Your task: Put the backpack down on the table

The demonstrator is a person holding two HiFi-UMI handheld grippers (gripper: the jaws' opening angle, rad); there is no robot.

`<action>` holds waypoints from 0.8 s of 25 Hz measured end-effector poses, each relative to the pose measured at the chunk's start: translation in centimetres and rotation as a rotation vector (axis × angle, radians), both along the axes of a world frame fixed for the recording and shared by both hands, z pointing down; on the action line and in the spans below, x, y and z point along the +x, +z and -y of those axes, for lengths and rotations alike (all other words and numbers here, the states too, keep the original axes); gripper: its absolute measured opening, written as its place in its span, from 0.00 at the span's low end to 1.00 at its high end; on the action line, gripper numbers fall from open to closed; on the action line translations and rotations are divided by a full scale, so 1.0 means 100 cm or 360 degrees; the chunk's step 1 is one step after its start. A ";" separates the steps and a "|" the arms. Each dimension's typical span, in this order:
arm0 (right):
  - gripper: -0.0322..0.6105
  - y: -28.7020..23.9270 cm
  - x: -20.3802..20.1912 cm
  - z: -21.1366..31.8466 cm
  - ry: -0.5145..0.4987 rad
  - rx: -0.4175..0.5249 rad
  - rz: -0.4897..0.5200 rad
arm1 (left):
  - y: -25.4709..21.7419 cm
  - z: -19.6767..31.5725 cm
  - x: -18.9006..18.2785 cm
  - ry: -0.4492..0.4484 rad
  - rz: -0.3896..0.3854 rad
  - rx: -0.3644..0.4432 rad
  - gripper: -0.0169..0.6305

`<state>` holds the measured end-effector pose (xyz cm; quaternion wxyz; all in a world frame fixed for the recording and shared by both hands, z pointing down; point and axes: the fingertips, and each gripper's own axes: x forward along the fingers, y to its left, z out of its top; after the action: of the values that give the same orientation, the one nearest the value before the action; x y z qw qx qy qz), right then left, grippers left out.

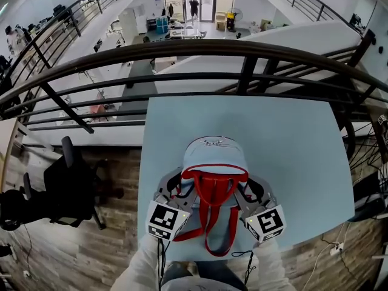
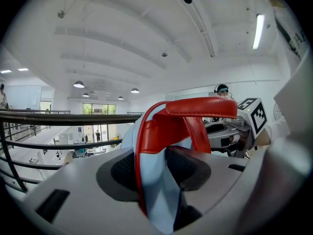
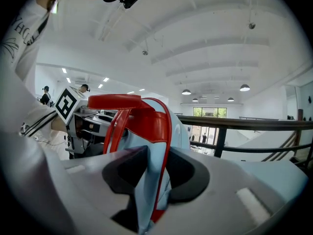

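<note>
A light-blue backpack (image 1: 215,159) with red straps and a red top handle (image 1: 213,183) stands upright over the near half of the pale-blue table (image 1: 291,144); whether its base touches the table is hidden. My left gripper (image 1: 179,191) is shut on the backpack's left side and my right gripper (image 1: 247,194) on its right side. In the left gripper view, blue fabric with red trim (image 2: 157,146) runs between the black pads of the left gripper (image 2: 155,173). The right gripper view shows the same fold (image 3: 155,131) pinched in the right gripper (image 3: 154,175).
A dark metal railing (image 1: 242,50) runs just past the table's far edge, with a lower floor beyond it. A black office chair (image 1: 70,183) stands on the wood floor to the left. Cables (image 1: 330,250) lie at the right.
</note>
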<state>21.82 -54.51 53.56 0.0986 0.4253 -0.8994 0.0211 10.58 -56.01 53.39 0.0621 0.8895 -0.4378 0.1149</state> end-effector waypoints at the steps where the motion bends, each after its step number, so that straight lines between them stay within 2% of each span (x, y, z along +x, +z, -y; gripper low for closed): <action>1: 0.25 0.002 0.000 0.002 0.0001 -0.0001 -0.0006 | 0.003 0.002 0.000 -0.0002 0.0000 -0.0005 0.30; 13: 0.26 0.012 -0.001 0.009 -0.0009 -0.0014 0.0009 | 0.011 0.008 -0.001 0.0008 -0.0016 0.0002 0.30; 20: 0.27 0.016 -0.003 -0.005 0.0005 -0.0027 0.0026 | 0.014 -0.006 -0.003 0.0018 0.0005 -0.0001 0.31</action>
<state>21.57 -54.02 55.15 0.0946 0.4258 -0.8993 0.0323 10.25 -55.42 54.80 0.0611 0.8917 -0.4329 0.1168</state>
